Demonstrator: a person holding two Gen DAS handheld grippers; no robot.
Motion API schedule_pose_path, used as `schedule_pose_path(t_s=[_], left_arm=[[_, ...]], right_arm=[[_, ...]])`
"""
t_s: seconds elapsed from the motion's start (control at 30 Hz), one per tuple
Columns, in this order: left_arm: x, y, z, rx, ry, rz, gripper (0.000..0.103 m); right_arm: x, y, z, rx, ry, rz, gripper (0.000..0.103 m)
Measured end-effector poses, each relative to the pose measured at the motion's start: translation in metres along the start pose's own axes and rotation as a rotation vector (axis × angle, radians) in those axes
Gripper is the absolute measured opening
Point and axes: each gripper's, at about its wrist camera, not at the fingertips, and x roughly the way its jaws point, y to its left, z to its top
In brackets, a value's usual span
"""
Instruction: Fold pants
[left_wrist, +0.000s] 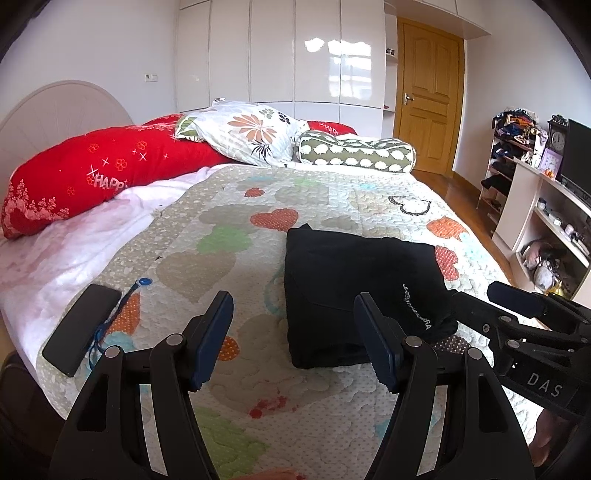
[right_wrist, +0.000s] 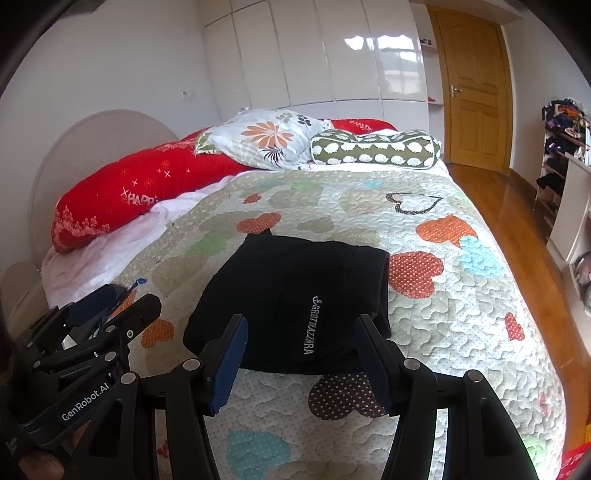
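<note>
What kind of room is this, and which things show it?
A bedroom in a home: a made bed with a quilt, pillows by the headboard, and tall white wardrobes.

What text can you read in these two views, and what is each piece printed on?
"GROTTAZZARA": white lettering on the black pants; first character ornate, unsure.
"HAPP": red pillow, rest hidden.
"DAS": right gripper body.
"GenRobot.AI": left gripper body.
Clock face: too small to read.
</note>
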Motion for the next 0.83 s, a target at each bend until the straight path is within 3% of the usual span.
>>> schedule_pose_path(t_s=[0.83], left_arm=[[0.0066, 0.0025, -0.0064, -0.007, 0.018, -0.016, 0.068]], right_arm=[[0.0053, -0.0004, -0.0037, -0.008, 0.029, 0.003, 0.058]])
